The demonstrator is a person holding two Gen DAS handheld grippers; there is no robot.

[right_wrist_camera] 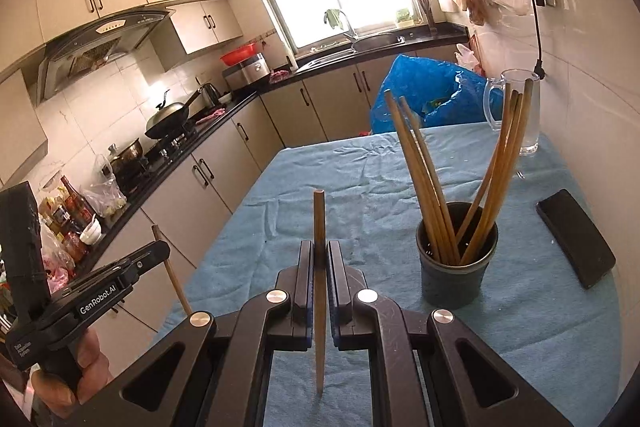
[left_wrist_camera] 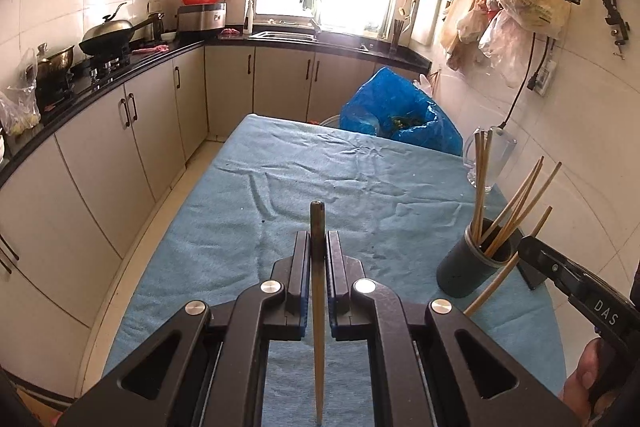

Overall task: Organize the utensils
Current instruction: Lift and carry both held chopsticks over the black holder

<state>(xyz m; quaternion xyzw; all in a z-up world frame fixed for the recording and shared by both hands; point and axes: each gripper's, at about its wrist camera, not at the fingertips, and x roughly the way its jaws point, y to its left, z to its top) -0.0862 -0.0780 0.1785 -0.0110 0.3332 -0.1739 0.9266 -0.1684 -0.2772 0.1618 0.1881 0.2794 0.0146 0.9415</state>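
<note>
From your left wrist camera, your left gripper (left_wrist_camera: 319, 247) is clamped on one chopstick (left_wrist_camera: 318, 307); the cup (left_wrist_camera: 474, 259) at near right already holds several, and the cloth (left_wrist_camera: 320, 179) looks bare. From your right wrist camera, your right gripper (right_wrist_camera: 319, 259) pinches another chopstick (right_wrist_camera: 319, 287), cup just right. Two remain, I judge. Only here: a phone (right_wrist_camera: 576, 239) far right.

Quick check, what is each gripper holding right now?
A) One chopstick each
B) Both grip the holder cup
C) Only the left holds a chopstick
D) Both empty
A: the left gripper and the right gripper are each clamped on a single chopstick.
</note>
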